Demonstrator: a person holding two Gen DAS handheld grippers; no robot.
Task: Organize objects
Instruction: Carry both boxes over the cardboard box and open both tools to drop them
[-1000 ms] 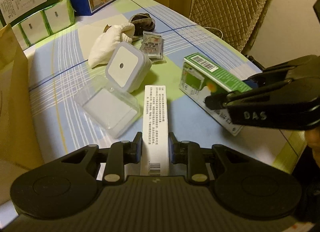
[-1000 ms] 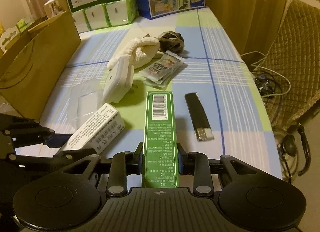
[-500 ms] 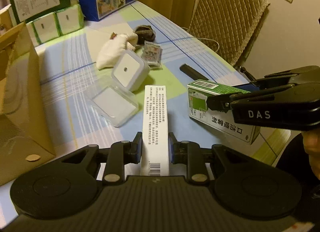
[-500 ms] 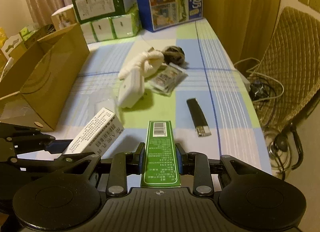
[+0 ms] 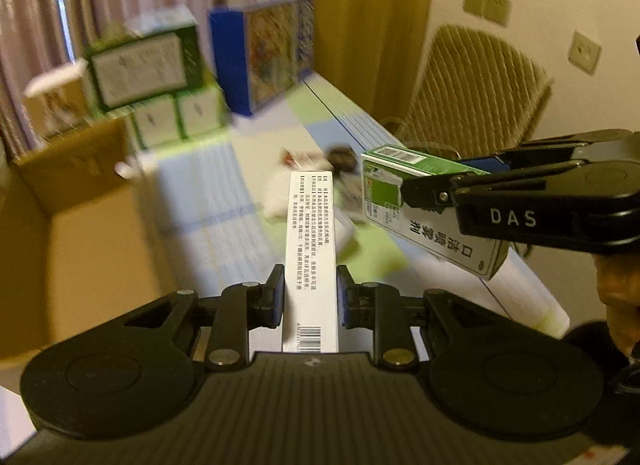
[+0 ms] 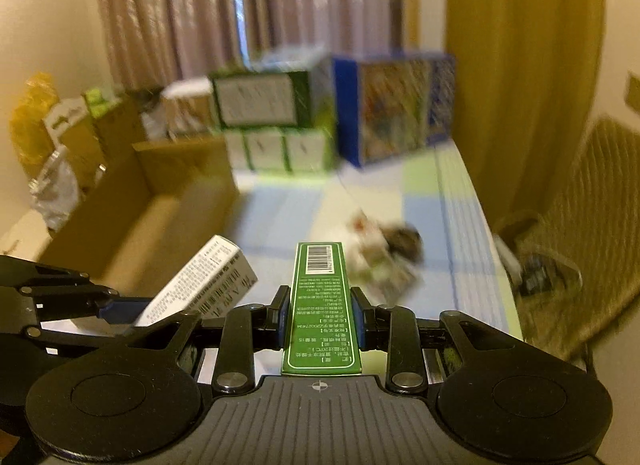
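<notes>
My left gripper [image 5: 310,295] is shut on a long white box [image 5: 310,249] with black print, held up in the air. My right gripper [image 6: 320,305] is shut on a green box [image 6: 322,301] with a barcode on top. In the left wrist view the right gripper [image 5: 404,189] holds the green box [image 5: 432,221] to the right of the white one. In the right wrist view the white box [image 6: 200,285] shows at the lower left in the left gripper. An open brown cardboard box [image 5: 68,233] [image 6: 148,221] stands to the left on the checked tablecloth [image 6: 288,213].
A blurred white cloth, a dark bundle [image 6: 404,239] and sachets lie mid-table. Green-and-white cartons [image 6: 276,125] and a blue carton [image 6: 396,105] stand at the far end. A quilted chair [image 5: 472,105] stands right of the table. Curtains hang behind.
Both grippers have lifted with their boxes and tilted up, so the table items sit lower and farther and the curtains show. The views are motion-blurred.
</notes>
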